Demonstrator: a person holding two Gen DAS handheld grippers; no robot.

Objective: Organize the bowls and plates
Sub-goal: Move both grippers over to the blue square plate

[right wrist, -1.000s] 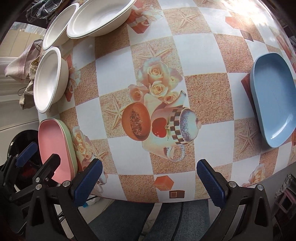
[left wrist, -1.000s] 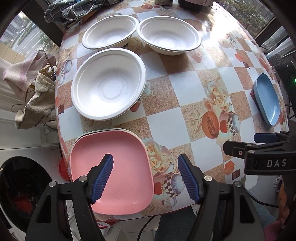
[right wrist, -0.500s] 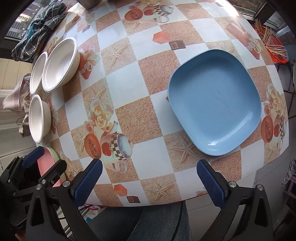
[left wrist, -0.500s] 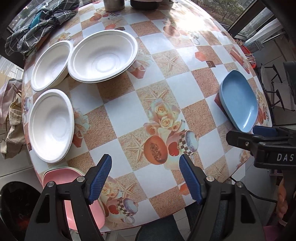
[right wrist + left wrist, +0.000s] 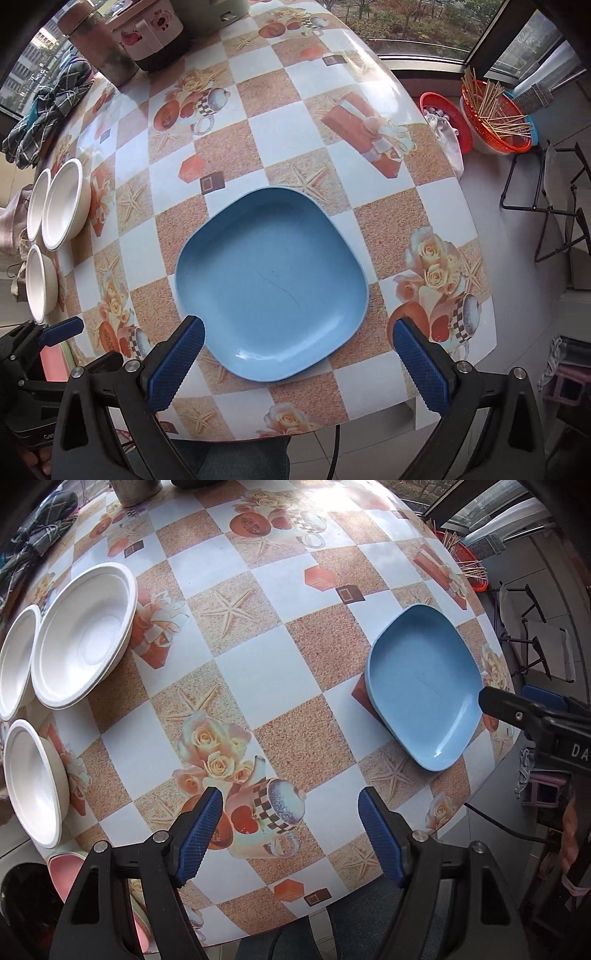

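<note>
Below the right tool (image 5: 297,363), jaws wide and empty: blue plate (image 5: 271,286), not yet gripped. Left tool (image 5: 290,836) wide too, over bare desk (image 5: 243,672). Far left: three white bowls (image 5: 79,646) unstacked, pink plate (image 5: 64,867) at the edge. Sorting probably barely begun.

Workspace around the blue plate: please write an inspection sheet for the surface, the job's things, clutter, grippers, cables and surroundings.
Surface: table covered with a checked, flower-printed cloth.
Job's things: blue plate lying flat near the front edge; three white bowls at the left side; pink plate at the front-left corner.
Clutter: checked cloth, a metal cup and a printed container at the far edge.
Grippers: left gripper open, empty; right gripper open over the blue plate, not touching it.
Cables: black cable hanging below the front edge.
Surroundings: orange baskets with sticks, a folding chair, a window.
</note>
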